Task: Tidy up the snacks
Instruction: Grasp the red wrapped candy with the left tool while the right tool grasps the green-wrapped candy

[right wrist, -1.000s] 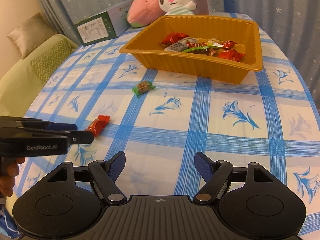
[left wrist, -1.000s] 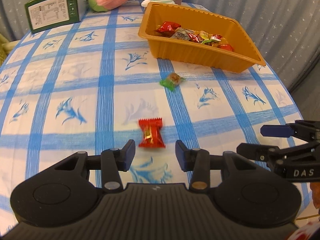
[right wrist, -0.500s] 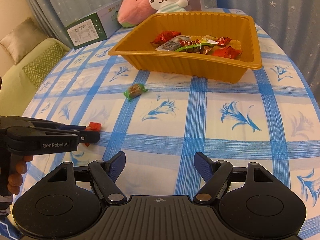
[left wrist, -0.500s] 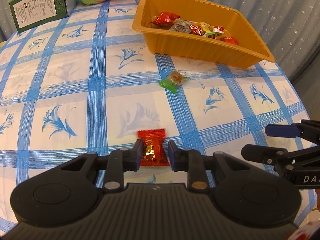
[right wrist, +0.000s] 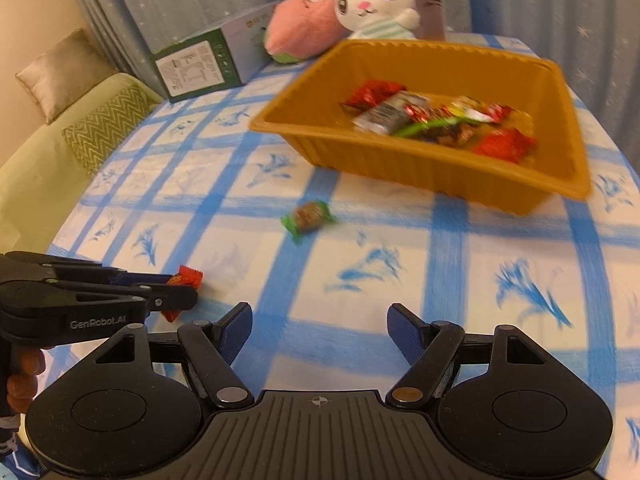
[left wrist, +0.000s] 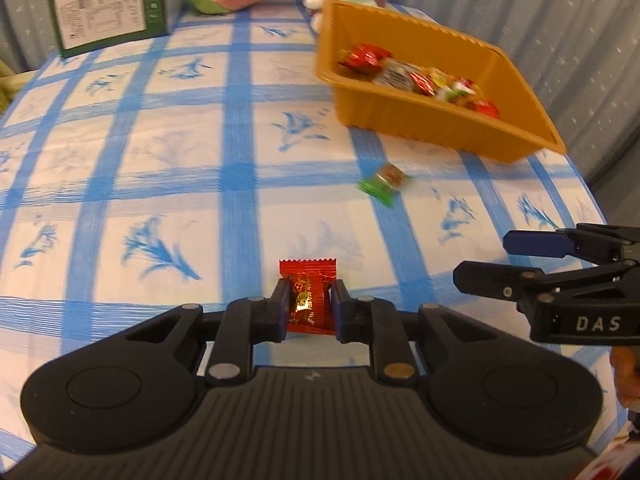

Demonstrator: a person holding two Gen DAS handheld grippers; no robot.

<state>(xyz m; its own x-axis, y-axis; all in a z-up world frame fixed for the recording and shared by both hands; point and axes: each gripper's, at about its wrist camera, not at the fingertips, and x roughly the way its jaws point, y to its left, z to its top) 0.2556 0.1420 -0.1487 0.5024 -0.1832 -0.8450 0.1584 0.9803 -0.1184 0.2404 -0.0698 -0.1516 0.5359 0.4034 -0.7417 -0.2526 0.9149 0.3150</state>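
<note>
Orange tray (right wrist: 460, 178): holds mixed wrapped snacks, blurred; green-wrapped candy (right wrist: 308, 217) lies on the tablecloth (left wrist: 160, 160) near it. Left gripper (left wrist: 309, 309) clamped on red candy (left wrist: 310, 296); right gripper (right wrist: 318, 334) jaws apart, just closing slightly, nothing between.

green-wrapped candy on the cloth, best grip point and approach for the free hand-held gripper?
Take the green-wrapped candy across its plump middle, not the thin twisted ends. It lies flat on the tablecloth, tilted diagonally, so the right hand-held gripper, jaws open and empty, should come from above, turned to close across the short width.
</note>
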